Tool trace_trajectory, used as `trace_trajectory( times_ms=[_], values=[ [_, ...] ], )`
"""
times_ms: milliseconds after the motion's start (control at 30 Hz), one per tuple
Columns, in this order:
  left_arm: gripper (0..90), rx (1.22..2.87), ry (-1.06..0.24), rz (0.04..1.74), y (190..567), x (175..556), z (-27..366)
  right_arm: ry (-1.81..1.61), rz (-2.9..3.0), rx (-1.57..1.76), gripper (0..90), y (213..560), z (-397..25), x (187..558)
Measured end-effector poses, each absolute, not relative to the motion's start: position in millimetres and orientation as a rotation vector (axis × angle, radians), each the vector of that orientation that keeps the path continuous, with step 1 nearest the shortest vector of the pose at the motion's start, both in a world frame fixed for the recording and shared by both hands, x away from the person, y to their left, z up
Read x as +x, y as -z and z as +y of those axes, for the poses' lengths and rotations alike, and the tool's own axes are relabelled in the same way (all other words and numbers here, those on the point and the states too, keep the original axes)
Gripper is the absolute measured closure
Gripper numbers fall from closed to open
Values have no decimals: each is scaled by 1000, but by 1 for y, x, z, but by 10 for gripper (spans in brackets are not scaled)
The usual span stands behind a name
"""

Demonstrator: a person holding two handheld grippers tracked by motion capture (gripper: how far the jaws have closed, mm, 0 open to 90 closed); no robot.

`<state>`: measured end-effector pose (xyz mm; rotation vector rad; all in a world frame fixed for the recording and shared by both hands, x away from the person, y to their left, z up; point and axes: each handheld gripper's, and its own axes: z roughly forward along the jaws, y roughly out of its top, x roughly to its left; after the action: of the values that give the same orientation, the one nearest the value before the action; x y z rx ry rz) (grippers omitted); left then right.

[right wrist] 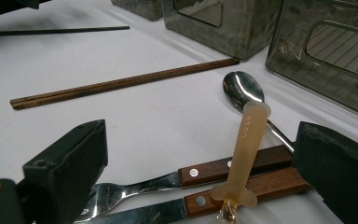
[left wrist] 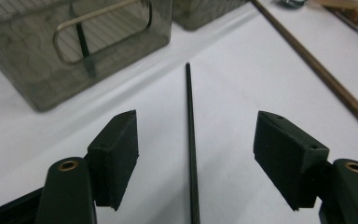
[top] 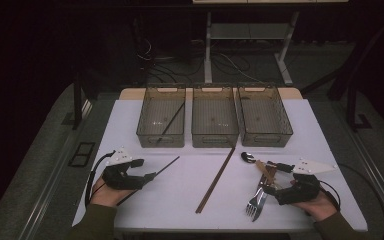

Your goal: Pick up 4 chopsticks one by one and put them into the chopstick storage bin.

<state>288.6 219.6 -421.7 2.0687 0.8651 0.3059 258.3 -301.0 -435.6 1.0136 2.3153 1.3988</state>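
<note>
Spread wide, the jaws of the left gripper [top: 150,176] sit low over the white table [top: 180,200], and a black chopstick [left wrist: 190,140] lies on the table between them, touched by neither pad. Beyond it stand three grey bins [top: 214,122] in a row; another black chopstick [top: 172,120] leans inside the left one. A pair of brown chopsticks [top: 216,180] lies slantwise at mid table. To the right, a spoon [right wrist: 242,91], a pale-handled utensil [right wrist: 247,149] and a wood-handled fork [right wrist: 168,182] and knife [right wrist: 242,193] form a heap. Around this heap the right gripper's [top: 269,189] jaws also stand apart, gripping nothing.
</note>
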Motion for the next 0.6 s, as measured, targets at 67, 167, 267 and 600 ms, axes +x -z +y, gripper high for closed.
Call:
trace_trajectory(
  times_ms=[67,167,267,600],
  values=[
    [330,2092,-303,861,423,289,221,-1397,2316,1013,36,436,-301,258],
    [382,2120,-279,866,425,289,220,-1397,2315,1012,36,436,-301,258],
    [451,2161,-262,850,427,290,219,-1399,2315,1014,36,436,-301,258],
    [679,2253,-232,859,433,291,215,-1395,2317,1010,36,436,-300,258]
  ],
)
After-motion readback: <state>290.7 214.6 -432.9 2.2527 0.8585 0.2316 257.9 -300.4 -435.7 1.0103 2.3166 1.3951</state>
